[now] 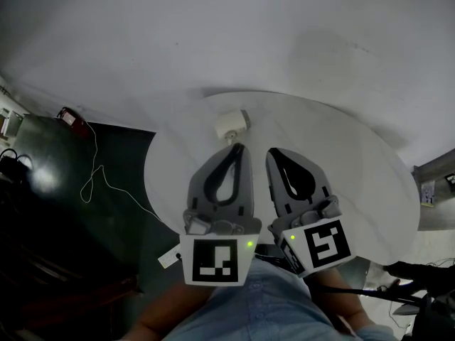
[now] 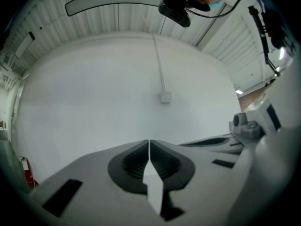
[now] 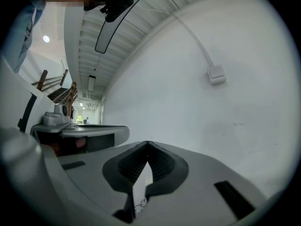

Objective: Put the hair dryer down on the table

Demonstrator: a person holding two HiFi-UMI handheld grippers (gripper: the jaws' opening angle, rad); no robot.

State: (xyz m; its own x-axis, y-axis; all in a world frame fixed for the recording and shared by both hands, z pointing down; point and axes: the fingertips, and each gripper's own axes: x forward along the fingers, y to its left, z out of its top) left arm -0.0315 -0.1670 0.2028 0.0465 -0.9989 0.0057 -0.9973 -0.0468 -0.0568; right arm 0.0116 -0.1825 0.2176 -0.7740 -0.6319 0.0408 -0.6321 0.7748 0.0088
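Hovering with left gripper and right gripper clenched empty, you risk nudging the small white box ahead.

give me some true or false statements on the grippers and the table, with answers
1. The left gripper has its jaws shut. True.
2. The right gripper holds a hair dryer. False: its jaws are shut on nothing.
3. The table is round and white. True.
4. The grippers are at opposite edges of the table. False: they are side by side, close to the person.
5. A cable lies on the dark floor at the left. True.
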